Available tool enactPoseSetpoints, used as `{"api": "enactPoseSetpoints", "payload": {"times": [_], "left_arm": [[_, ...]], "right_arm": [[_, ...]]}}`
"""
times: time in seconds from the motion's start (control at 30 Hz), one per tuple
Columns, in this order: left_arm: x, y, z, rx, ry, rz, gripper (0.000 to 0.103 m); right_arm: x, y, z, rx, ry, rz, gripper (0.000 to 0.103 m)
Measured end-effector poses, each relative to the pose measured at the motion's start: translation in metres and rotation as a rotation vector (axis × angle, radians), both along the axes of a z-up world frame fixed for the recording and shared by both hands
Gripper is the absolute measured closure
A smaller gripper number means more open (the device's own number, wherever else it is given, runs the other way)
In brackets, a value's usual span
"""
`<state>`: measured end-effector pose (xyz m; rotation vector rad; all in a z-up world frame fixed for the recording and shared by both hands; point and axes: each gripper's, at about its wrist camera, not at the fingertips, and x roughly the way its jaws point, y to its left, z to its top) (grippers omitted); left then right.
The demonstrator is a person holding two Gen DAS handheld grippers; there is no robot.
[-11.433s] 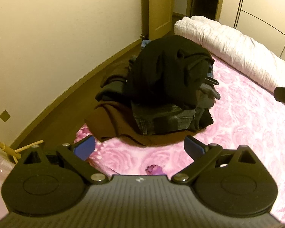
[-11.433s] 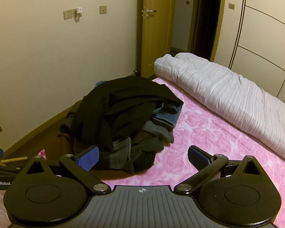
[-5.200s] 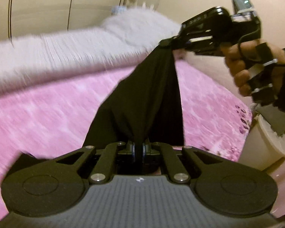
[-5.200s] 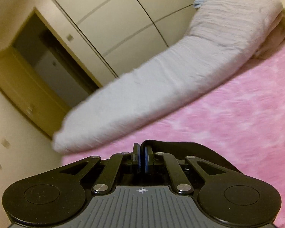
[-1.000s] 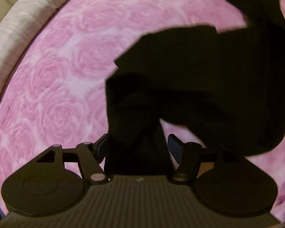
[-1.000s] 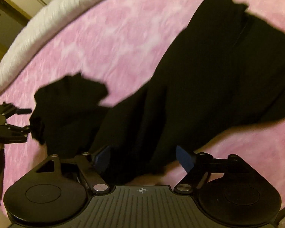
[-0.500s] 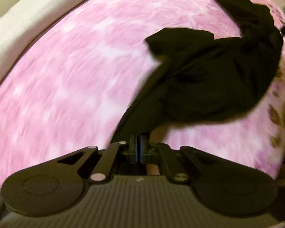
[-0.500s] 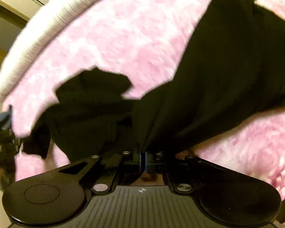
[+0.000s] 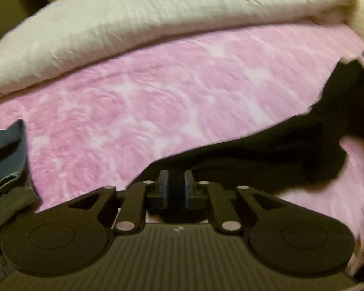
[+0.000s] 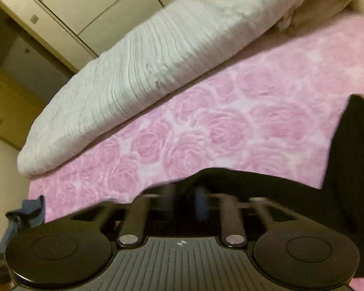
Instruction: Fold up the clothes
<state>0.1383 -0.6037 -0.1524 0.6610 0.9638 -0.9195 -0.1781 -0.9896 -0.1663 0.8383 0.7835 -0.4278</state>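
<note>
Left tongs (image 9: 174, 185): pinched onto black garment (image 9: 267, 155).
Right tongs (image 10: 183, 200): blurred, apparently gripping the same cloth.
Garment: stretched low over the pink bed (image 9: 157, 101), beside white duvet (image 9: 133, 17).

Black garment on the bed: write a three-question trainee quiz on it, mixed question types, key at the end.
1. True or false: the left gripper pinches the black garment.
2. Which lies along the far side of the pink bedspread? A) white duvet B) a laptop C) a lamp
3. Fill in: the right gripper looks blurred, with ___ cloth between its fingers.

Key: 1 true; 2 A; 3 black
</note>
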Motion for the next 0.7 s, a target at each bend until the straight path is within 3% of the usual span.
{"api": "enactPoseSetpoints", "payload": {"times": [0.03, 0.07, 0.13, 0.23, 0.43, 0.53, 0.57, 0.6, 0.63, 0.67, 0.7], "left_arm": [[-0.004, -0.006, -0.002, -0.007, -0.005, 0.000, 0.077], [-0.012, -0.012, -0.005, -0.015, -0.009, -0.017, 0.060], [-0.039, -0.028, -0.018, -0.019, 0.023, -0.074, 0.057], [-0.076, -0.056, -0.042, -0.021, 0.095, -0.139, 0.055], [-0.122, -0.125, -0.103, -0.030, 0.341, -0.085, 0.043], [-0.128, -0.148, -0.132, -0.012, 0.441, 0.036, 0.040], [-0.129, -0.152, -0.136, 0.009, 0.434, 0.048, 0.046], [-0.129, -0.155, -0.139, 0.037, 0.409, 0.046, 0.059], [-0.130, -0.157, -0.141, 0.064, 0.384, 0.043, 0.089], [-0.128, -0.157, -0.138, 0.077, 0.366, 0.022, 0.097], [-0.123, -0.153, -0.128, 0.066, 0.362, -0.006, 0.099]], "right_arm": [[-0.001, -0.002, 0.002, -0.018, -0.012, 0.010, 0.029], [-0.006, 0.000, 0.002, -0.042, -0.016, 0.018, 0.028], [-0.023, 0.005, -0.002, -0.077, -0.002, 0.021, 0.027], [-0.072, 0.011, -0.034, -0.047, 0.076, -0.046, 0.026], [-0.175, 0.007, -0.090, 0.070, 0.252, -0.240, 0.026], [-0.205, 0.002, -0.107, 0.118, 0.265, -0.322, 0.026], [-0.211, -0.001, -0.111, 0.136, 0.256, -0.350, 0.026], [-0.216, -0.004, -0.115, 0.152, 0.243, -0.378, 0.025], [-0.221, -0.007, -0.119, 0.167, 0.231, -0.406, 0.025], [-0.225, -0.010, -0.124, 0.189, 0.222, -0.432, 0.025], [-0.227, -0.013, -0.128, 0.215, 0.216, -0.455, 0.025]]}}
